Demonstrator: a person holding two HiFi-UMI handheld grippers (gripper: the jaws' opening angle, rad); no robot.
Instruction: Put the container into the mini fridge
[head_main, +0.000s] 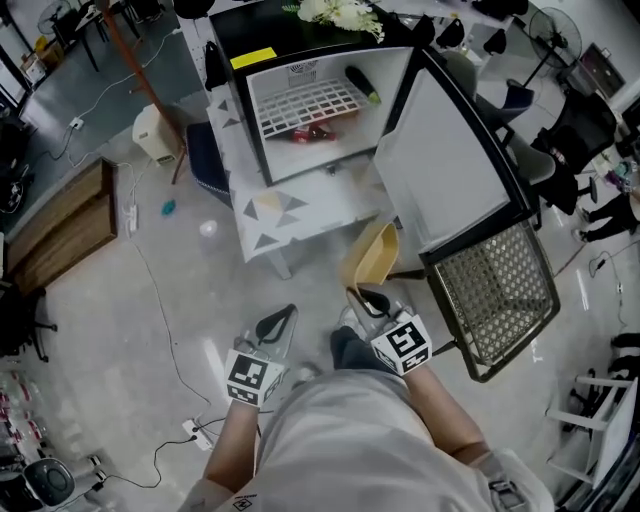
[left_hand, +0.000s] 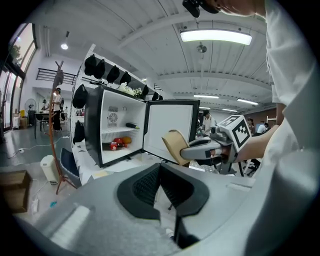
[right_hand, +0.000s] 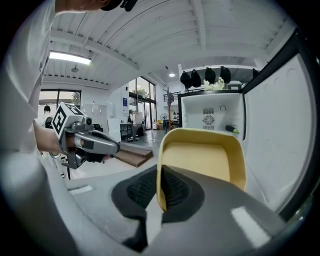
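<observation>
The black mini fridge (head_main: 310, 100) stands open on a cloth-covered table (head_main: 290, 215), its door (head_main: 440, 160) swung out to the right. My right gripper (head_main: 372, 300) is shut on the rim of a yellow container (head_main: 370, 260), held low in front of the table. In the right gripper view the container (right_hand: 202, 160) stands upright between the pads, and the fridge (right_hand: 210, 120) is behind it. My left gripper (head_main: 277, 322) hangs beside it, shut with nothing in it. The left gripper view shows the fridge (left_hand: 115, 130) and the container (left_hand: 174, 146) ahead.
Inside the fridge are red items (head_main: 310, 133) under a wire shelf and a dark bottle (head_main: 362, 84). A mesh-seat chair (head_main: 500, 290) stands right of the open door. A wooden crate (head_main: 60, 220), a white bin (head_main: 155, 132) and cables (head_main: 160, 330) lie on the floor at left.
</observation>
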